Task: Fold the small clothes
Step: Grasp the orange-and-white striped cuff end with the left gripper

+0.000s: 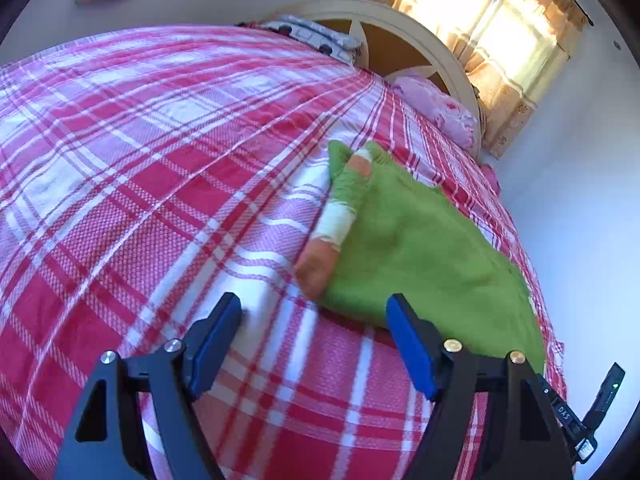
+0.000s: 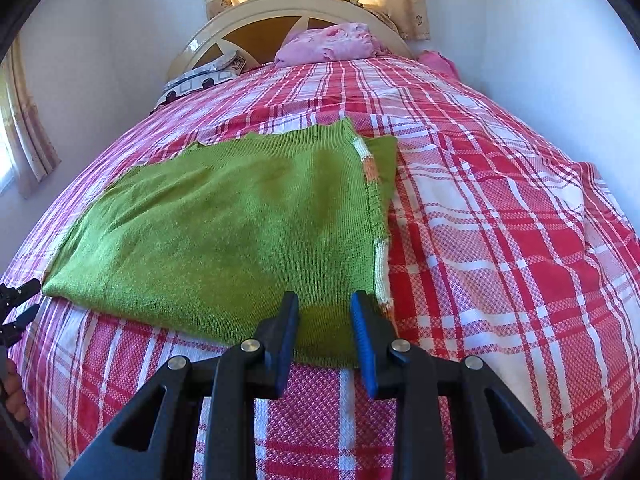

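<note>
Right gripper point(image 2: 325, 332) sits nearest, jaws partly apart, nothing between them, poised at the near hem of the green sweater point(image 2: 224, 224). Whether the pads touch the knit can't be told from this angle. Left gripper point(image 1: 314, 320) has jaws wide apart, empty, hovering over bare bedspread point(image 1: 140, 168) just beside the sweater's near corner.

The sweater lies flat on the bed, already partly folded by the look of it: body a rough rectangle, striped sleeve point(image 1: 340, 216) (orange, white, green bands) laid along one edge.

Risks, judged from this:
- The right gripper is narrow, so it may pinch only the top knit layer; lifting would then peel the stack apart instead of carrying the fold.
- It could equally grab bedspread along with the hem, since the plaid cloth is soft and lies directly under the edge; that drags the sheet and skews the garment.
- The left gripper is off the fabric, so a one-sided lift would swing the sweater and leave a crooked fold.
- The sleeve lies loose on the edge and could slide off during a fold-over.
- Knit is stretchy, so a hard pull distorts the hem.

Farther on: pink pillow point(image 2: 332, 46), patterned pillow point(image 2: 200, 78), headboard point(image 2: 240, 28), curtained window point(image 1: 492, 28). None is in the way.
</note>
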Demonstrator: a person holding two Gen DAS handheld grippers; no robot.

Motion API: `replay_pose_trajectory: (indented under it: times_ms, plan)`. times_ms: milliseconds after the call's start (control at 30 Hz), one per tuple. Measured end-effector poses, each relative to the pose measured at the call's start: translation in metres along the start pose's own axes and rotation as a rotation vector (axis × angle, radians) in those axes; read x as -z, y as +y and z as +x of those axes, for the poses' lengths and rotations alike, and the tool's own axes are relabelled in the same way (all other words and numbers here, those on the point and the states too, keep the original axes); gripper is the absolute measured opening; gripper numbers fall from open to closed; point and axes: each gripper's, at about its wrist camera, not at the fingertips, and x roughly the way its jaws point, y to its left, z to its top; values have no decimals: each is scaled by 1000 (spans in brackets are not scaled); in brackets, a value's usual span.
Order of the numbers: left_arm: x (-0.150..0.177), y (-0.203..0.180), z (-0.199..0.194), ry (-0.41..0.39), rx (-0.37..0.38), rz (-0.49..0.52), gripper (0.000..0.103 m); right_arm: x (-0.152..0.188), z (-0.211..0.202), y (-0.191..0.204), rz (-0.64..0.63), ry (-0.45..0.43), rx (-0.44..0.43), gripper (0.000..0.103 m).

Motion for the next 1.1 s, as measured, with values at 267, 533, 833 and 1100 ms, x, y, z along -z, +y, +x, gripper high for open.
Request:
replay_pose_trajectory:
  times_ms: [267, 533, 833, 1100]
  plan:
    - [-4, -21, 24, 73, 172, -60, 76, 1, 0, -2, 14, -3, -15, 29]
    - [-24, -1, 34, -17, 162, -190, 76, 1, 0, -2, 17, -3, -17, 29]
    - [-24, 20, 43, -2, 141, -196, 29, 1, 1, -3, 17, -1, -19, 29]
    - [-22, 18, 42, -4, 143, -154, 22, 1, -2, 1, 3, -19, -4, 28]
